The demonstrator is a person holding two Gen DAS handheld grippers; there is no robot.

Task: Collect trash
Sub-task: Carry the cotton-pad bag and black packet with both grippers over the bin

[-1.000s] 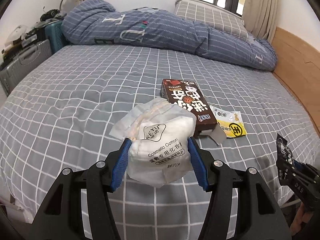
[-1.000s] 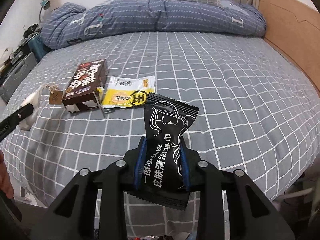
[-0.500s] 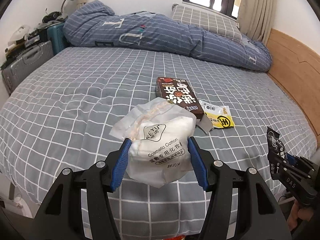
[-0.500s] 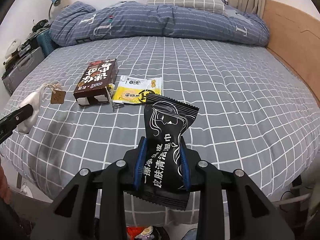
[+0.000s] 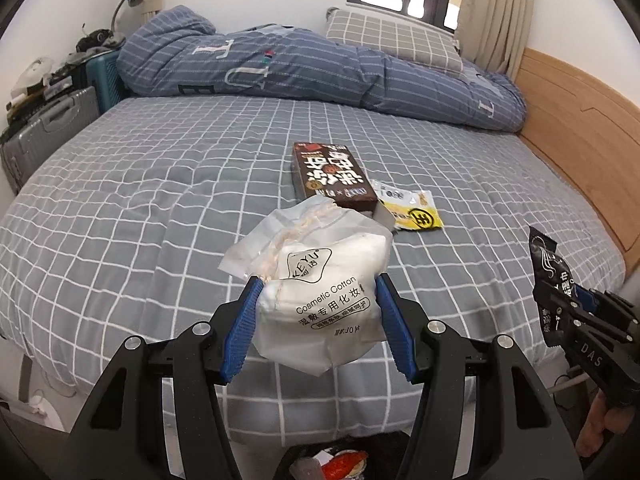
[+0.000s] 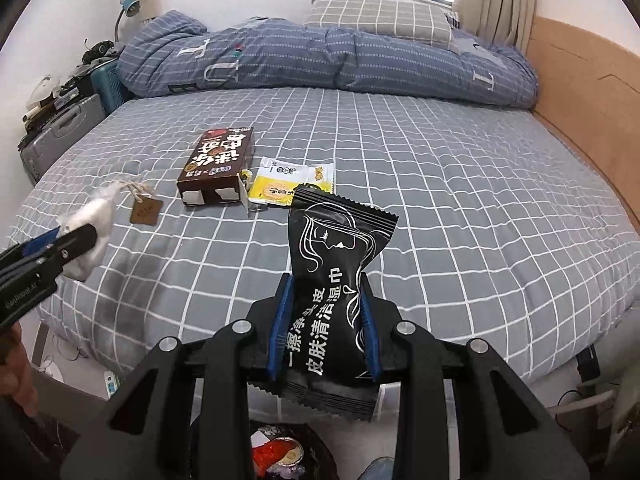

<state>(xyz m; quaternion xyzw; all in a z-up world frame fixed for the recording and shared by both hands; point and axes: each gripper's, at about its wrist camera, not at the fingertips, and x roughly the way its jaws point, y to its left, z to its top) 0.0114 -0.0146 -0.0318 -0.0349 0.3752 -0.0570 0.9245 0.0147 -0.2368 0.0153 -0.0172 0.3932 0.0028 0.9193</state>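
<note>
left tongs (image 5: 318,316): blue pads pressed on both sides of a white cotton-pad bag (image 5: 320,304), held above the near edge of the bed (image 5: 160,184). right tongs (image 6: 323,320): narrowly parted, clamped on a black wipes packet (image 6: 332,308), upright. on the bed beyond: brown box (image 6: 218,170), yellow sachet (image 6: 294,184) touching it. below both tongs: bin (image 6: 280,452) with wrappers. far side: quilt (image 5: 320,76), pillow (image 5: 392,38).

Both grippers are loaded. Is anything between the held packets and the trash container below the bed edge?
Nothing visible. The left gripper holds the cotton pad bag and the right gripper the black wipes packet, with the trash container showing below, partly hidden by the grippers.
</note>
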